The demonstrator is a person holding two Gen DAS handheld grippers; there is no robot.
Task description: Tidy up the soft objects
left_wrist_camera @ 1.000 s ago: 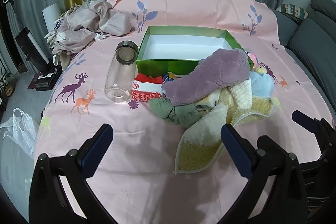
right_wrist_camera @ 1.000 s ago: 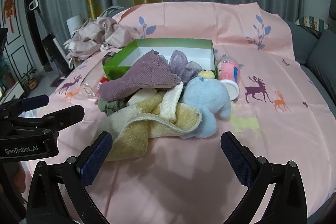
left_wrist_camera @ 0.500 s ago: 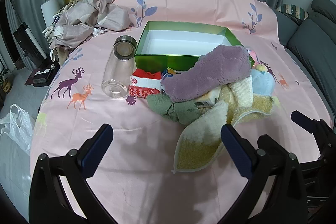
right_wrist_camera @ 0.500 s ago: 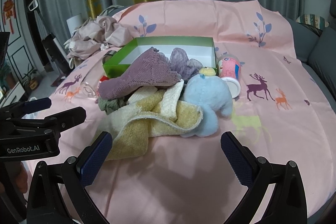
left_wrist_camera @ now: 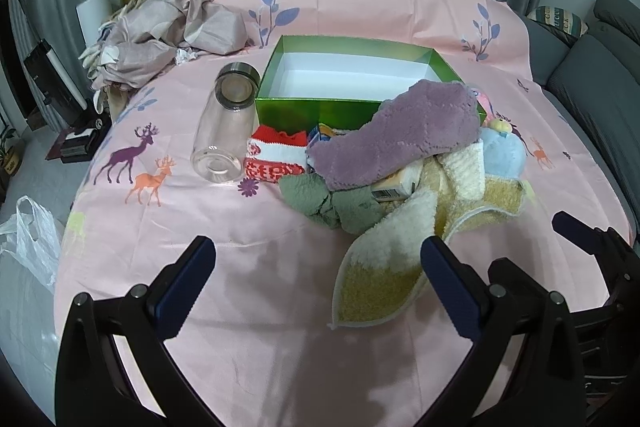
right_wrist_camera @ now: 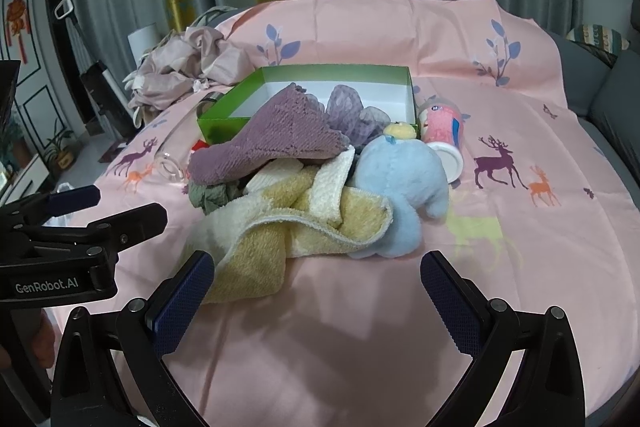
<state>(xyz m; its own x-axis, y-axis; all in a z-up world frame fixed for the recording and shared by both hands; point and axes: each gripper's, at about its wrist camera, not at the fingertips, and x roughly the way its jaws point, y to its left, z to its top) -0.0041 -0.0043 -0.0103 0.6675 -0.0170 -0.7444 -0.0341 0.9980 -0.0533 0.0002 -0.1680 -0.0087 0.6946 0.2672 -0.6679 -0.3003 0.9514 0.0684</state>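
Observation:
A pile of soft things lies in front of an open green box [left_wrist_camera: 352,63] [right_wrist_camera: 320,83]: a purple cloth [left_wrist_camera: 400,135] [right_wrist_camera: 272,143] on top, a yellow and cream towel [left_wrist_camera: 396,259] [right_wrist_camera: 280,223], a green-grey cloth [left_wrist_camera: 332,203], a red and white knit piece [left_wrist_camera: 276,155], and a light blue plush toy [right_wrist_camera: 400,187] [left_wrist_camera: 502,155]. My left gripper [left_wrist_camera: 316,291] is open and empty, a little short of the towel's near end. My right gripper [right_wrist_camera: 316,291] is open and empty, just short of the towel and plush toy.
A clear glass jar [left_wrist_camera: 226,123] lies on its side left of the box. A pink cup [right_wrist_camera: 442,135] lies right of the box. A crumpled beige cloth [left_wrist_camera: 168,31] sits at the far left. A grey sofa [left_wrist_camera: 592,75] stands on the right. The pink tablecloth [left_wrist_camera: 240,327] covers the table.
Both grippers have drifted slightly; the left wrist view has shifted a little so the pile sits slightly lower. Nothing on the table has moved.

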